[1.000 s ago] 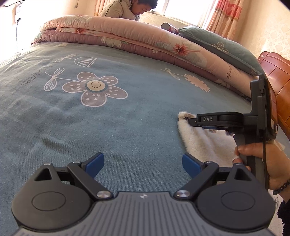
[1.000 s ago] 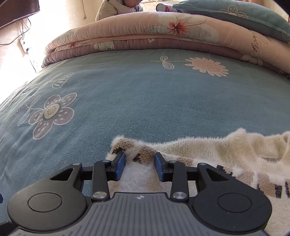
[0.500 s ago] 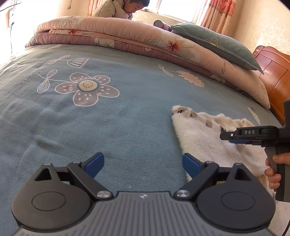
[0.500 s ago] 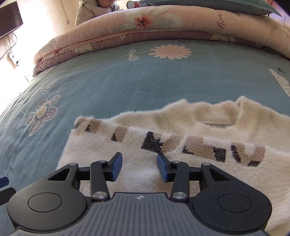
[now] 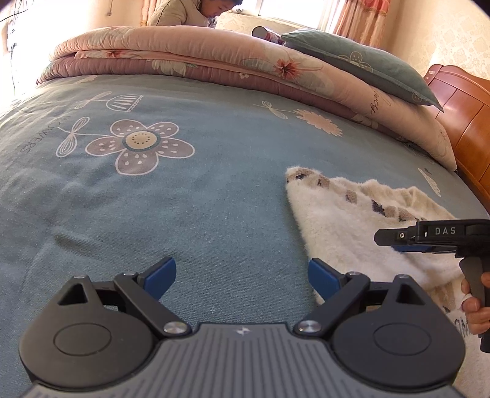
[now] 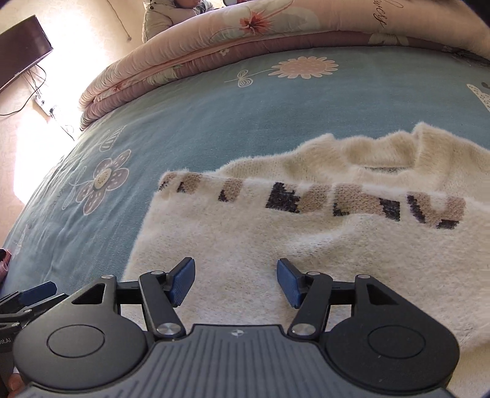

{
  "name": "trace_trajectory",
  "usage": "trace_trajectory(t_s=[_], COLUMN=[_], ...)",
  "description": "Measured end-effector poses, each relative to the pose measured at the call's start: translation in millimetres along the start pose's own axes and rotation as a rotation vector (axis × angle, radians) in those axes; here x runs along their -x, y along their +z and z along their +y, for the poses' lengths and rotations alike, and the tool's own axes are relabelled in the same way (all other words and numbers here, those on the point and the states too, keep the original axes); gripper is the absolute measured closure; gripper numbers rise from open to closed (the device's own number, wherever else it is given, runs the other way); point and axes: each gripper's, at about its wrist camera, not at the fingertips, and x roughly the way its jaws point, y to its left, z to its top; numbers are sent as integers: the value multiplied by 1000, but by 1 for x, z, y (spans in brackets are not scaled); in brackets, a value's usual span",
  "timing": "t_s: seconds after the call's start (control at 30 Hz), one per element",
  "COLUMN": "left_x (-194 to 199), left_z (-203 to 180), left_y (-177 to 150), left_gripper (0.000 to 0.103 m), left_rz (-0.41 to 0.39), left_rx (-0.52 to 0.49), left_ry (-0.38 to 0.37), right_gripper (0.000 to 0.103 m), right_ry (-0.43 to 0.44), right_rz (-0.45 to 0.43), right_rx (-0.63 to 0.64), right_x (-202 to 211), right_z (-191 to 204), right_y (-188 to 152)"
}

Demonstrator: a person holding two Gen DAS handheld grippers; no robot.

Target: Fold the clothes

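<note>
A cream fuzzy sweater [image 6: 306, 245] with a brown and black patterned band lies folded on the blue bedspread [image 6: 229, 116]. It also shows at the right of the left wrist view [image 5: 343, 220]. My right gripper [image 6: 235, 281] is open and empty, hovering over the sweater's near part. It shows from the side in the left wrist view [image 5: 398, 238]. My left gripper [image 5: 242, 278] is wide open and empty over the bedspread [image 5: 183, 199], just left of the sweater's edge. Its fingertips [image 6: 36, 290] peek in at the left of the right wrist view.
A folded pink floral quilt [image 5: 214, 58] and a green pillow [image 5: 361, 64] lie along the far side of the bed. A wooden headboard [image 5: 465, 116] stands at the right. A person [image 5: 190, 12] sits behind the quilt. A dark screen [image 6: 21, 46] hangs on the wall.
My right gripper has let go of the sweater's patterned edge, opened wider and drawn back over the sweater. The left gripper has stayed open and shifted slightly.
</note>
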Motion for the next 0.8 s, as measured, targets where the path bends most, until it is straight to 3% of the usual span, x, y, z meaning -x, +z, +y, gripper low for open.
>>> trace_trajectory(t_s=[0.2, 0.37, 0.7, 0.8], left_x=[-2, -3, -10, -9], left_z=[-7, -14, -22, -22], left_y=[-1, -2, -6, -6], left_gripper=[10, 10, 10, 10], left_rz=[11, 14, 37, 36], left_rx=[-18, -36, -69, -68], left_ry=[-21, -22, -14, -21], right_gripper=[39, 33, 27, 27], right_ry=[-50, -115, -100, -137], right_rz=[-16, -49, -84, -129], right_rx=[-103, -129, -81, -139], right_x=[42, 63, 23, 32], right_z=[-55, -65, -47, -77], right_y=[-6, -2, 17, 12])
